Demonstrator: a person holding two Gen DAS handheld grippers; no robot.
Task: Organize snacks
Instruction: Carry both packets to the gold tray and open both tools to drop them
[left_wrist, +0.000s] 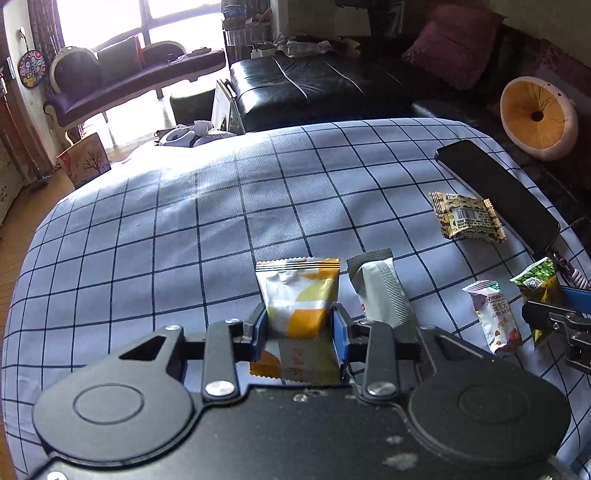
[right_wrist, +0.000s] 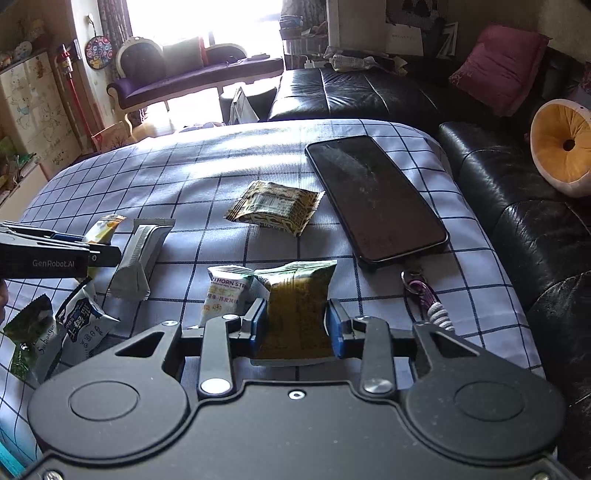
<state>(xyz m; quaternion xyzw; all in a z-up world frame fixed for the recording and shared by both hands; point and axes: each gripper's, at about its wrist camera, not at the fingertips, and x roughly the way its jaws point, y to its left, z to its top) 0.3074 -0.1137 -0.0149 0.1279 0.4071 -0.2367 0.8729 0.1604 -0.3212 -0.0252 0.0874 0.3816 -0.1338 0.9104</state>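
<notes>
**Both tongs gripping packets**

Checked surface (left_wrist: 184, 229), no containers in view. Phone (right_wrist: 373, 199) lies diagonally at right. Left tongs (left_wrist: 300, 328) clamp the white-orange packet (left_wrist: 299, 295), long axis pointing away. Right tongs (right_wrist: 295, 326) clamp the green-yellow packet (right_wrist: 297, 295), same orientation. Grey bar (left_wrist: 380, 288) and hawthorn packet (left_wrist: 493, 314) lie between them.

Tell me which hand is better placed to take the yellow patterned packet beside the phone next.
Probably the right. The patterned packet lies nearly straight ahead of the right gripper; from the left gripper it sits far off to the side. The right fingers pinch the green packet, so release that first.
</notes>
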